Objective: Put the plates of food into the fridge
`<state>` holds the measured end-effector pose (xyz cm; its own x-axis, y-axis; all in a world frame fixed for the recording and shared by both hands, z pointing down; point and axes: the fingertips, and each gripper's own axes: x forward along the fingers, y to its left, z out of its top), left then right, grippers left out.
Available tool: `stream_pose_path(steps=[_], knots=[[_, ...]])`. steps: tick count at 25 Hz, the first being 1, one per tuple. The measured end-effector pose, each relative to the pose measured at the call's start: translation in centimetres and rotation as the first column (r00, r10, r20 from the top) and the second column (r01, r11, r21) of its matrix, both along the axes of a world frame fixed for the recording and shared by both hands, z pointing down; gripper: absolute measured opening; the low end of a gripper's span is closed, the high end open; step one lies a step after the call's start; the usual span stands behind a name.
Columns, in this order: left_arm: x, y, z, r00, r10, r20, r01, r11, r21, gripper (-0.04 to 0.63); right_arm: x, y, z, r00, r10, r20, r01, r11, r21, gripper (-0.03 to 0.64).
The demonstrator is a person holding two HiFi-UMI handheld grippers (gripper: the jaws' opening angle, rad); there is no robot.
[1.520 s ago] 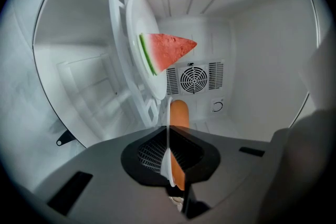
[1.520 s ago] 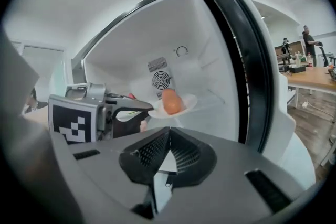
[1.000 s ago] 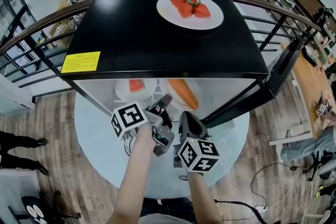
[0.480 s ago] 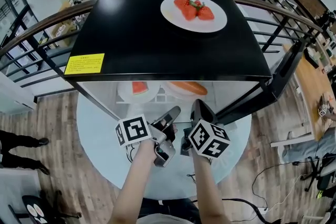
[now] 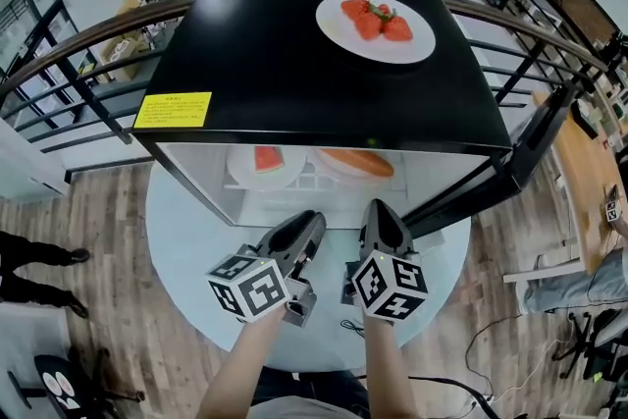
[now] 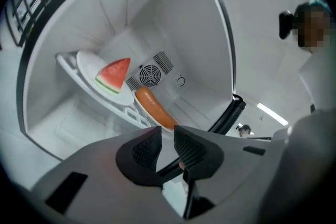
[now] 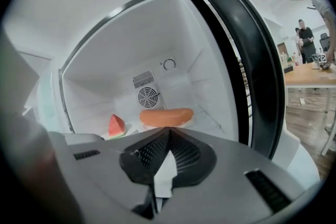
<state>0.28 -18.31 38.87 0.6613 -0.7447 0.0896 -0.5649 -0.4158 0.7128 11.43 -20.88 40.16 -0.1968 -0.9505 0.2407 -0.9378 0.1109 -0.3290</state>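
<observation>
A black mini fridge (image 5: 294, 64) stands open on a round white table (image 5: 191, 250). On its inner shelf sit a white plate (image 6: 92, 68) with a watermelon wedge (image 5: 257, 158) and a plate with an orange sausage (image 5: 358, 162). A third plate (image 5: 339, 34) with red food (image 5: 378, 21) rests on the fridge's top. My left gripper (image 5: 299, 223) hovers in front of the opening; its jaws stand a little apart with nothing between them and are closing. Beside it, my right gripper (image 5: 378, 211) is shut and empty.
The fridge's black door (image 5: 486, 177) swings out to the right. A yellow label (image 5: 174, 110) is on the fridge top. Cables (image 5: 348, 324) lie on the table near me. A railing (image 5: 69, 83) runs behind; a wooden desk (image 5: 589, 162) with people stands at right.
The sausage plate has gone from slanted to lying flat on the shelf. My left gripper's jaws have parted, and both grippers have drawn back from the fridge opening toward me.
</observation>
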Motion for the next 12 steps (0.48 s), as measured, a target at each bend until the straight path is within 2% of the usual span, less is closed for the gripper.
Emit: stream_pose_path(steps=[2, 4, 6, 8, 10, 12], knots=[[-0.5, 0.5, -0.9, 0.994, -0.039, 0.104, 0.03, 0.996, 0.089, 0.064, -0.7, 1.3, -1.0, 0.999, -0.025, -0.044, 0.028, 0.998, 0.053, 0.012], [-1.1, 1.2, -2.1, 0.974, -0.099, 0.204, 0.06, 0.98, 0.188, 0.05, -1.4, 2.8, -1.9, 0.997, -0.042, -0.069, 0.048, 0.994, 0.097, 0.012], [-1.7, 1.8, -3.3, 0.935, -0.179, 0.306, 0.09, 0.955, 0.283, 0.041, -1.9, 4.2, -2.7, 0.997, -0.051, -0.065, 0.059, 0.99, 0.129, 0.013], [-2.1, 2.5, -4.5, 0.879, -0.267, 0.396, 0.11, 0.92, 0.376, 0.028, -2.2, 5.3, -3.4, 0.997, -0.059, -0.051, 0.066, 0.986, 0.151, 0.012], [-2.1, 3.4, -5.9, 0.839, -0.328, 0.434, 0.111, 0.884, 0.454, 0.017, -2.3, 6.1, -4.3, 0.997, -0.069, -0.047, 0.076, 0.982, 0.173, 0.013], [-2.0, 4.3, -7.1, 0.831, -0.354, 0.429, 0.11, 0.861, 0.497, 0.011, -2.5, 6.7, -5.1, 0.996, -0.078, -0.051, 0.086, 0.977, 0.195, 0.013]])
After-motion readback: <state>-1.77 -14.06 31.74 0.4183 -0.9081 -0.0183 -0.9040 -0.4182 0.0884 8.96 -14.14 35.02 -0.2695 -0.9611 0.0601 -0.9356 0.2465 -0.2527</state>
